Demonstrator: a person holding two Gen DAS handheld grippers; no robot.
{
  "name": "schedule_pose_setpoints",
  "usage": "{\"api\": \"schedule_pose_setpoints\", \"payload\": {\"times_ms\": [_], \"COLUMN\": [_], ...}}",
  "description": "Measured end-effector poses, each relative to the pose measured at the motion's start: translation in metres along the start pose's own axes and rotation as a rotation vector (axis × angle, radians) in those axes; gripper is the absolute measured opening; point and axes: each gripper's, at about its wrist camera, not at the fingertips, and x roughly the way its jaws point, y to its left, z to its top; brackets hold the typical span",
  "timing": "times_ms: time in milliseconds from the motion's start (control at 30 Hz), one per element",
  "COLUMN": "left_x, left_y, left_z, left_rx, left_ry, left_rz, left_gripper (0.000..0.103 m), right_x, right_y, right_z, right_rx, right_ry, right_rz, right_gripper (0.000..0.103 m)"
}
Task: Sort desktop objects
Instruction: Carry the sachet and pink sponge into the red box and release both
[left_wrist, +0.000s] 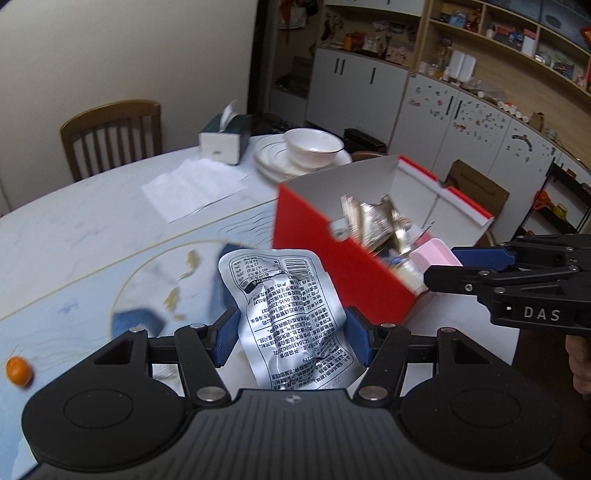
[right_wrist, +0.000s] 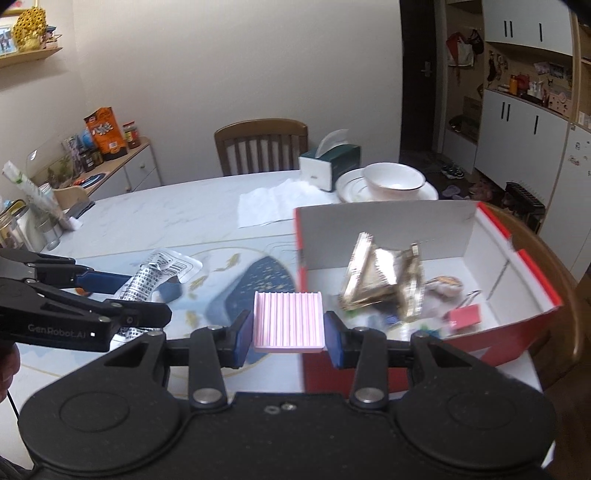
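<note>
The silver packet (left_wrist: 291, 317), crumpled and printed with black text and a barcode, is clamped between the blue pads of the left gripper (left_wrist: 291, 341). It is held in the air above the table (left_wrist: 92, 229), just beside the red box (left_wrist: 325, 258).

The pink ridged tray (right_wrist: 288, 319) is clamped at its two sides by the right gripper (right_wrist: 288, 341). It is also off the table, in front of the near corner of the red box (right_wrist: 524, 291). In the left view the pink tray (left_wrist: 437, 253) shows at the box's edge, with the right gripper (left_wrist: 461, 266) around it.

The red box is open on top and white inside. In it lie shiny gold packets (right_wrist: 384, 280), a red binder clip (right_wrist: 463, 317) and other small things that are too blurred to name.

On the table a small orange fruit (left_wrist: 18, 370) lies alone at the left. Farther back there are a white paper sheet (left_wrist: 192, 188), a green tissue box (left_wrist: 223, 138), and a white bowl (left_wrist: 314, 144) standing on stacked plates (left_wrist: 273, 157). A wooden chair (left_wrist: 110, 134) stands behind the table.
</note>
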Motion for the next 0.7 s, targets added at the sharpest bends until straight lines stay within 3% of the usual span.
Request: {"api": "schedule_pose_setpoints", "payload": {"times_ms": [700], "left_x": [0.057], "left_y": [-0.096], "left_z": [0.049], "left_rx": [0.099], "left_ry": [0.002], "left_rz": [-0.034], "left_gripper": [0.06], "right_x": [0.001], "right_y": [-0.11], "right_z": [0.016], "right_rx": [-0.001], "right_ry": [-0.027], "right_rz": [-0.038], "right_gripper": [0.04]}}
